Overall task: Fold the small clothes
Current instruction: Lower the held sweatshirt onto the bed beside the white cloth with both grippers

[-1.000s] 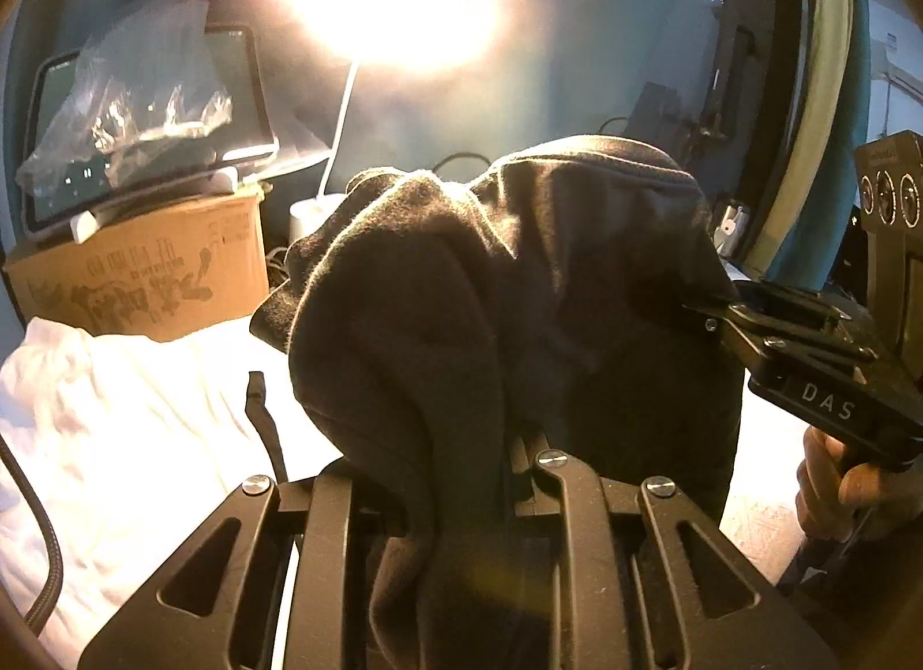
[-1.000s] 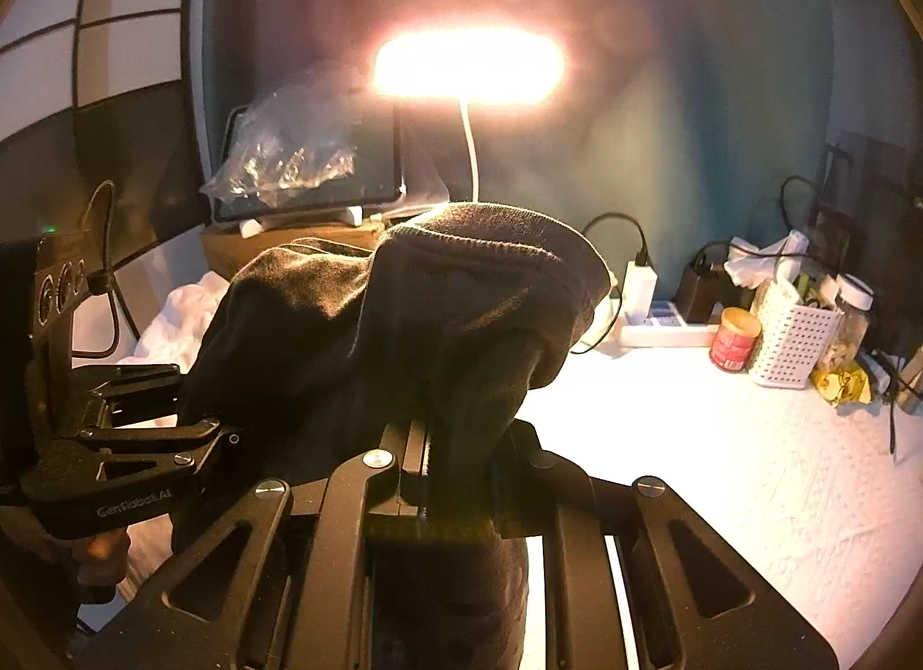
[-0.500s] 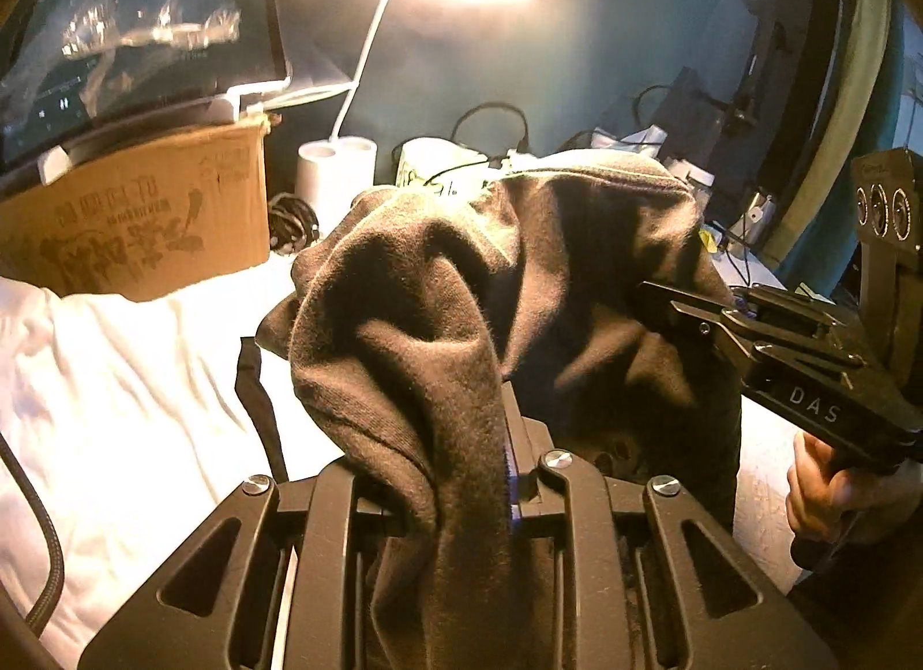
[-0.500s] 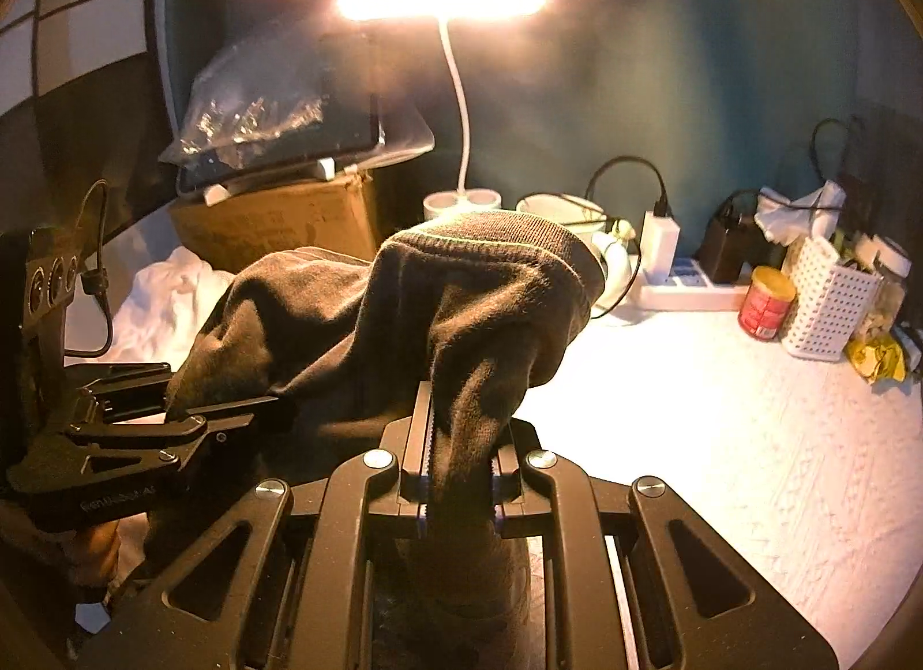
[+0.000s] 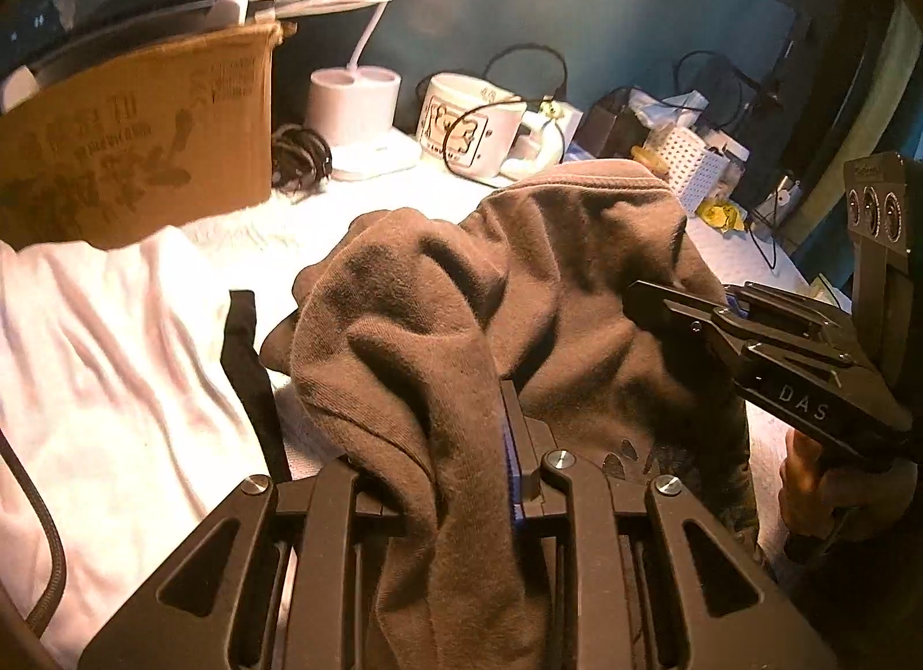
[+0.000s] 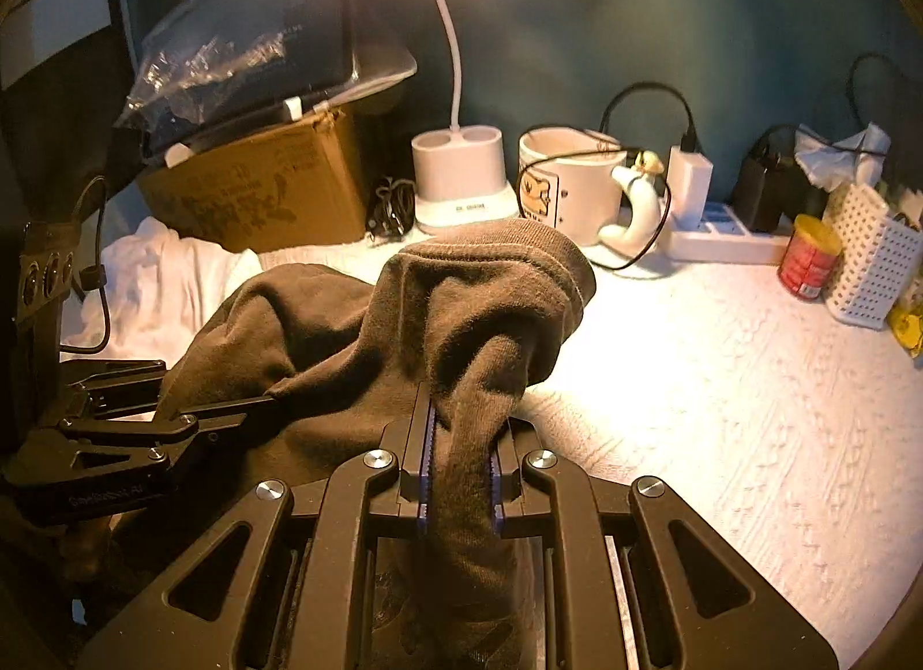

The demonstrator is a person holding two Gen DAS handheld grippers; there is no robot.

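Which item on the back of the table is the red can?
Start at the white lamp base by the teal wall, then follow the white power strip rightward. The small red can with a yellow lid stands just before the white perforated basket, the only red thing there.

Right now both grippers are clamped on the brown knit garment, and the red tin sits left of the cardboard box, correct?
Not quite. Both the left gripper and right gripper clamp the brown knit garment, but the red tin sits far right of the cardboard box, per the right wrist view.
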